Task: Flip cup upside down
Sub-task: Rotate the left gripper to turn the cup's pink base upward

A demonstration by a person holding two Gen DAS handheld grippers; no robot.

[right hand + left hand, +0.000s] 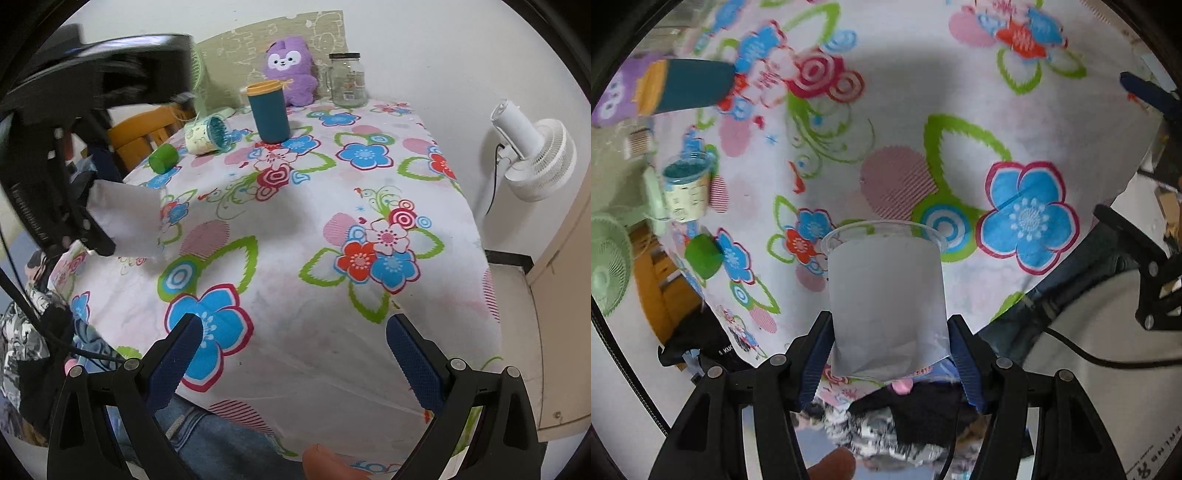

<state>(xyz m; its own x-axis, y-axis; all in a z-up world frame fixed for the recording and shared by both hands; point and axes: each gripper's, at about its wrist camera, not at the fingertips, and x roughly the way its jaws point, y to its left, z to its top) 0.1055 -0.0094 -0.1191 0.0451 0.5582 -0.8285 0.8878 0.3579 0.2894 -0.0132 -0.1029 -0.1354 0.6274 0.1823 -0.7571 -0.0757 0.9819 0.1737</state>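
A frosted clear plastic cup (886, 291) is gripped near its base by my left gripper (888, 354), its mouth pointing away from the camera toward the flowered tablecloth (960, 92). In the right wrist view the cup (127, 221) is held on its side above the table's left edge, mouth to the right, with the left gripper's black frame (55, 192) around its base. My right gripper (293, 354) is open and empty above the near edge of the table.
On the far side of the table stand a teal tumbler with an orange rim (269, 112), a tipped cream cup (207, 134), a green cup (163, 158), a glass jar (347, 79) and a purple plush toy (290, 72). A white fan (535, 157) stands to the right.
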